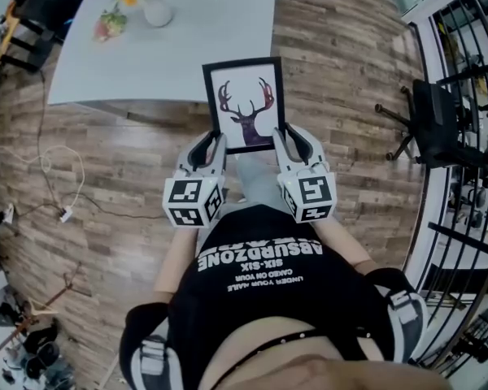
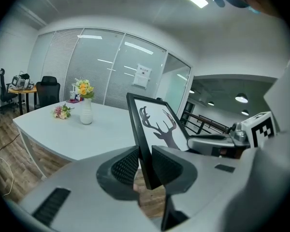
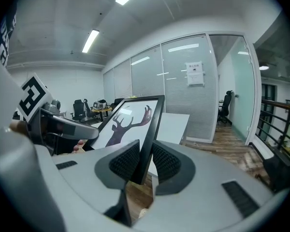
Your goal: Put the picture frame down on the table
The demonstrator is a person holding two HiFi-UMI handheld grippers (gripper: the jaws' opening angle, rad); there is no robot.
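Observation:
A black picture frame (image 1: 244, 104) with a deer-head print is held in the air, its top edge over the near edge of the white table (image 1: 187, 39). My left gripper (image 1: 215, 149) is shut on the frame's lower left edge (image 2: 141, 144). My right gripper (image 1: 280, 145) is shut on the lower right edge (image 3: 147, 149). In the left gripper view the frame (image 2: 157, 124) stands tilted between the ribbed pads, and the right gripper (image 2: 222, 141) shows beyond it. In the right gripper view the print (image 3: 128, 124) faces left toward the left gripper (image 3: 53, 124).
A white vase of flowers (image 1: 150, 2) and a small posy (image 1: 110, 24) sit at the table's far left. A black office chair (image 1: 435, 124) stands on the wood floor at right, beside a black railing (image 1: 472, 71). Cables (image 1: 61, 177) trail on the floor at left.

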